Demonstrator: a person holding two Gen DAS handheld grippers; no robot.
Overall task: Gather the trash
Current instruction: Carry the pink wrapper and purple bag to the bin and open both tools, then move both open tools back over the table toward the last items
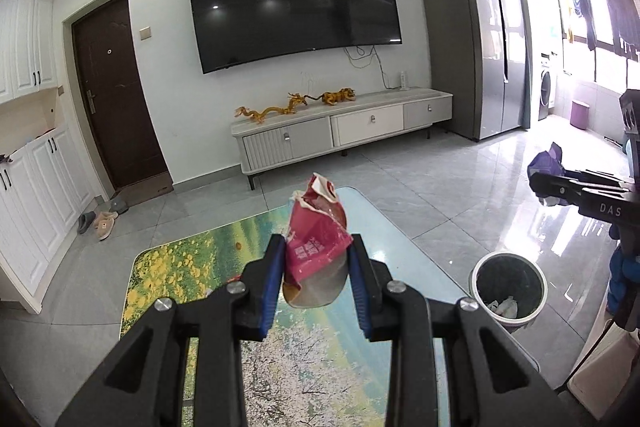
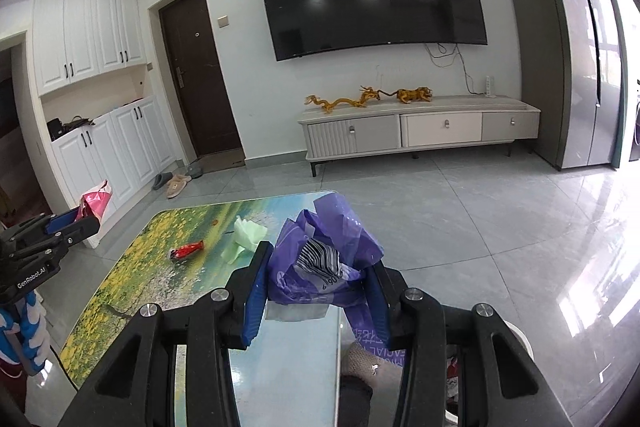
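Left gripper (image 1: 316,263): both blue pads clamp a crumpled pink wrapper (image 1: 314,227), held upright above the table (image 1: 168,267). Torn top of the wrapper points to 12 o'clock; its silver inner side shows below the pads.

Right gripper (image 2: 318,281): pads closed on a crumpled purple plastic bag (image 2: 328,239) with a barcode label facing the camera. A tail of the bag hangs down past the right pad at 5 o'clock. In the left wrist view the same gripper sits at 3 o'clock, well apart from the left one, the purple bag at its tip.

Table: glass top with a flower-field print. From the right wrist view, a red candy wrapper (image 2: 186,250) lies at 10 o'clock from the right gripper, and a pale green tissue (image 2: 246,237) lies just beside the left pad at 11 o'clock. Both rest loose on the tabletop.

Trash bin (image 1: 508,287): round, white rim, dark liner, on the floor just off the table's right edge, at 4 o'clock from the left gripper. White scraps lie inside, probably paper; too small to confirm.

Background at 12 o'clock: wall-mounted TV (image 1: 294,3) above a low TV cabinet (image 1: 344,131). Slippers (image 1: 100,221) at 9 o'clock near the door.
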